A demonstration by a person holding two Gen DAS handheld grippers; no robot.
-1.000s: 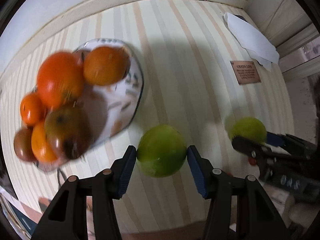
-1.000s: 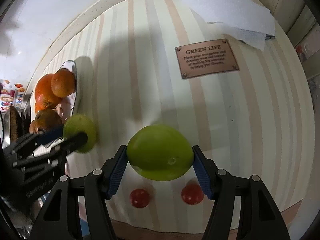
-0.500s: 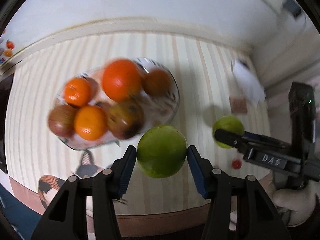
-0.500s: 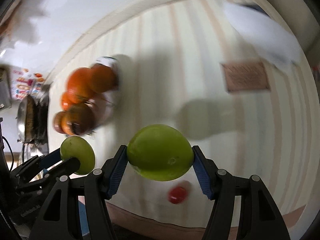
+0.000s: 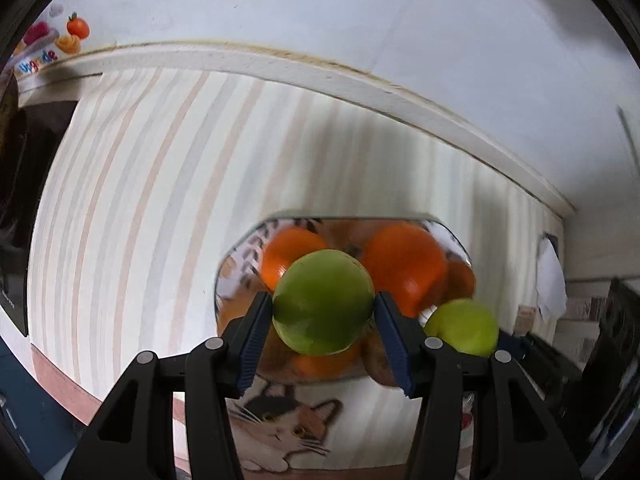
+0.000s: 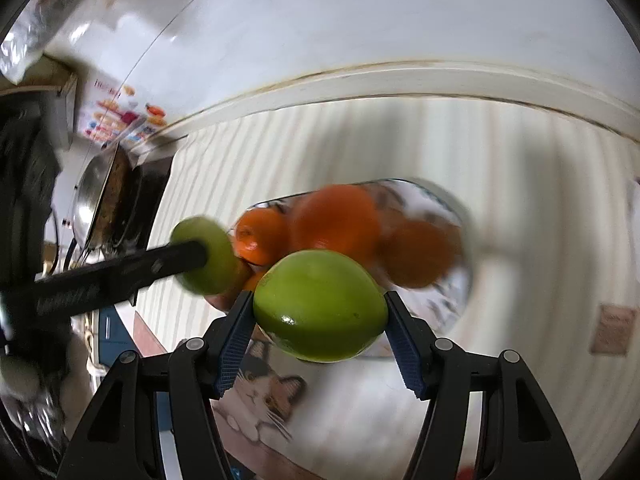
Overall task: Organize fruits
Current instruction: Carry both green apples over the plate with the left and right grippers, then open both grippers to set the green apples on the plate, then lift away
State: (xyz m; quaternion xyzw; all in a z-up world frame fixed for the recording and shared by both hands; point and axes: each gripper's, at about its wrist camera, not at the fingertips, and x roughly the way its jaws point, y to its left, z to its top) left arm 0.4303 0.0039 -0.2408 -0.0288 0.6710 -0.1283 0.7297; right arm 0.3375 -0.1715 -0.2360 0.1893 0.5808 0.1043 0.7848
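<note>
My left gripper (image 5: 323,322) is shut on a green apple (image 5: 323,301) and holds it in the air over the near part of a patterned plate (image 5: 240,256). The plate carries several oranges (image 5: 404,264) and brownish fruits, partly hidden behind the apple. My right gripper (image 6: 320,324) is shut on a second green apple (image 6: 320,306), above the plate's (image 6: 448,204) near edge. The other apple (image 5: 462,326) shows at the right in the left wrist view. The left gripper's apple (image 6: 204,254) shows at the left in the right wrist view.
The plate sits on a striped tablecloth (image 5: 140,200) against a white wall. A cat picture (image 5: 280,428) lies on the cloth near the front edge. A white cloth (image 5: 552,276) and a small brown plaque (image 6: 612,330) lie to the right. A metal pot (image 6: 94,196) stands far left.
Both grippers have swung left with their apples, from over bare cloth to over the fruit plate. The two apples are now closer together.
</note>
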